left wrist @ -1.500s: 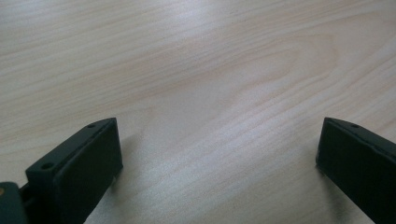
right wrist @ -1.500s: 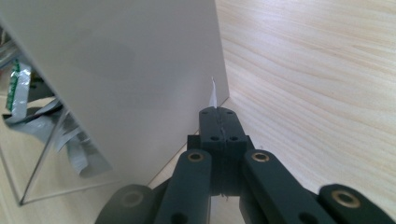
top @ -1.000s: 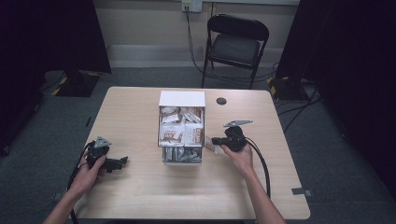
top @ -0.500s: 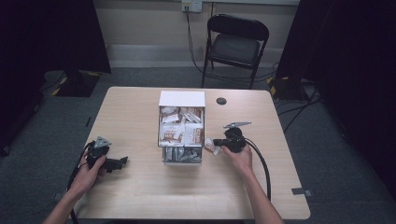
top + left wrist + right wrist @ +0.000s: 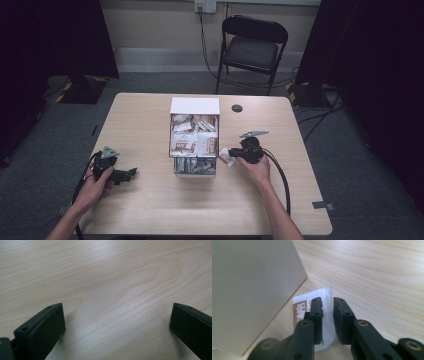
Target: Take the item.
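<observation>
A white box [image 5: 195, 106] full of brown-and-white packets stands open in the middle of the table. My right gripper [image 5: 231, 156] is low beside the box's right wall [image 5: 249, 290], pointing at it. Its jaws have just been opening. A narrow gap shows between them, and a white packet with brown print [image 5: 300, 308] [image 5: 225, 156] lies on the wood under and between the tips [image 5: 327, 301], with no pad pressing on it. My left gripper [image 5: 131, 173] rests on the table at the left with its jaws [image 5: 116, 312] spread wide over bare wood.
A small black round disc [image 5: 237, 108] lies on the table behind the box, to its right. A black folding chair [image 5: 252, 45] stands beyond the far edge. Cables trail from both grippers toward the near edge. Bare tabletop [image 5: 140, 125] lies left of the box.
The right hand and the packet have barely shifted beside the box. The left hand has stayed where it was.
</observation>
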Tool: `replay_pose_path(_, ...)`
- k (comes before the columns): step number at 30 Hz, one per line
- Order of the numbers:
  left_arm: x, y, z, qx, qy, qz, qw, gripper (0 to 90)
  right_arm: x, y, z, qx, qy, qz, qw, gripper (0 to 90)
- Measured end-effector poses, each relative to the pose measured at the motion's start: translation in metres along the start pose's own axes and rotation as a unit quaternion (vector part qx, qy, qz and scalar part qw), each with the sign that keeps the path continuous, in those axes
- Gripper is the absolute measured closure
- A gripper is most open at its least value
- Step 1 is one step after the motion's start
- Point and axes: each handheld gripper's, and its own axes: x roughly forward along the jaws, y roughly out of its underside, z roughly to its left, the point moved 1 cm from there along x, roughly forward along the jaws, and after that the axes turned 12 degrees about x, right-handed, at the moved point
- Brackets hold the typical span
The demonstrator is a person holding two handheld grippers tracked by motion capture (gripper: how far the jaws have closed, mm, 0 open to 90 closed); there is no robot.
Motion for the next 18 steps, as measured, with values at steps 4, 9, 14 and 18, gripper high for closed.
replay_pose_path(4, 0.0, 0.0, 0.0, 0.0, 0.0, 0.0, 1.0, 0.0, -0.003, -0.001, -0.002, 0.008, 0.002, -0.01, 0.9999, 70.6)
replay_pose_path(9, 0.0, 0.0, 0.0, 0.0, 0.0, 0.0, 1.0, 0.0, -0.004, -0.002, -0.002, 0.013, 0.0, -0.018, 0.9997, 57.7)
replay_pose_path(14, 0.0, 0.0, 0.0, 0.001, 0.0, 0.001, 1.0, 0.0, -0.009, -0.002, 0.0, 0.018, -0.007, -0.025, 0.9995, 46.9)
replay_pose_path(18, 0.0, 0.0, 0.0, 0.0, 0.0, 0.0, 1.0, 0.0, -0.014, -0.004, 0.0, 0.028, -0.001, -0.022, 0.9994, 32.4)
